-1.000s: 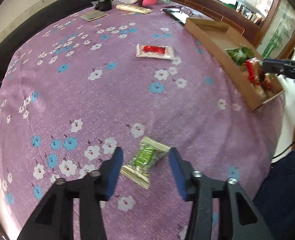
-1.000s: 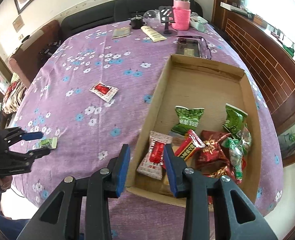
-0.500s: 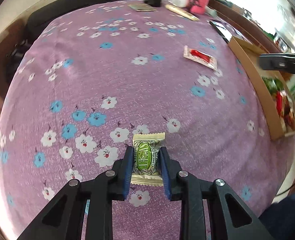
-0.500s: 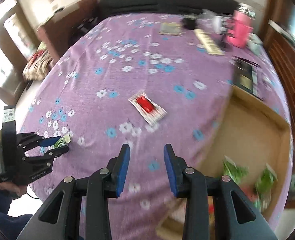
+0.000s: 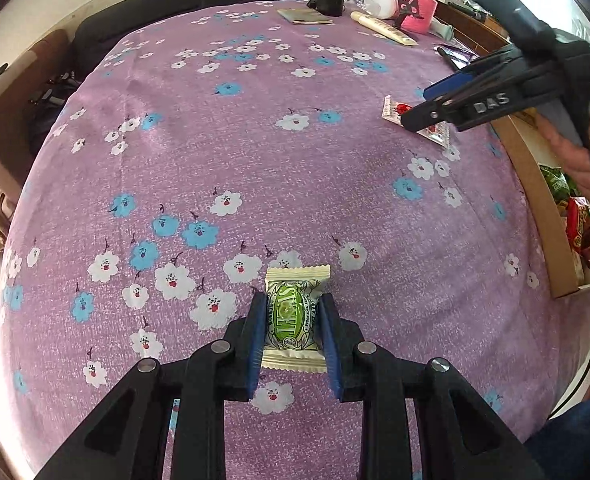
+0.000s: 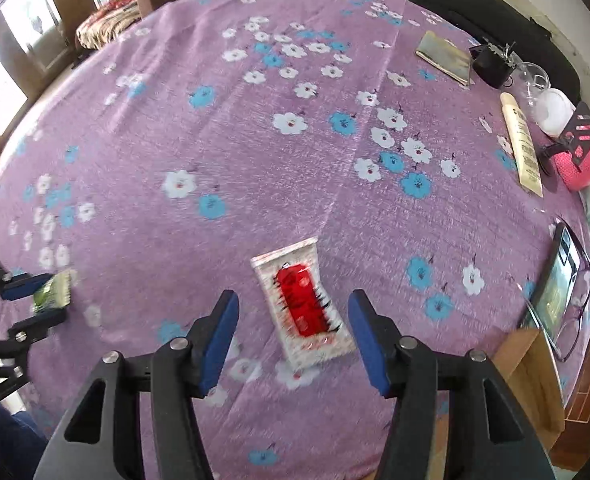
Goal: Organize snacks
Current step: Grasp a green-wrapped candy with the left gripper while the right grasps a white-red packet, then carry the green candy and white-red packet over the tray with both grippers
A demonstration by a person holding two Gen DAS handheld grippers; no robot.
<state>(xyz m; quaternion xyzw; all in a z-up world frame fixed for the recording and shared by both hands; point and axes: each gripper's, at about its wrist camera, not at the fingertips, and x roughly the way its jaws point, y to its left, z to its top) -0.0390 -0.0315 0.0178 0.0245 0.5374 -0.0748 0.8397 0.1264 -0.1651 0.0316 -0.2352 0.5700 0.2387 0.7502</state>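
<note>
My left gripper (image 5: pixel 291 320) is shut on a green and cream candy packet (image 5: pixel 294 316) that lies on the purple flowered tablecloth (image 5: pixel 255 152). In the right wrist view the same packet (image 6: pixel 53 290) shows at far left between the left gripper's fingers. My right gripper (image 6: pixel 293 322) hangs over a red and white snack packet (image 6: pixel 303 304); its jaws are opening, and the packet lies between them untouched. From the left wrist view the right gripper (image 5: pixel 429 106) partly hides that red packet (image 5: pixel 397 110).
A cardboard tray (image 5: pixel 543 204) with several snacks stands at the table's right edge. At the far end lie a pink bottle (image 6: pixel 587 160), a cream tube (image 6: pixel 523 148), a booklet (image 6: pixel 445 58), a phone (image 6: pixel 561 280) and glasses. A hand (image 5: pixel 579 148) holds the right gripper.
My left gripper closed onto the green packet and rolled. My right gripper swung from over the tray to above the red packet, rolling, and its jaws widened.
</note>
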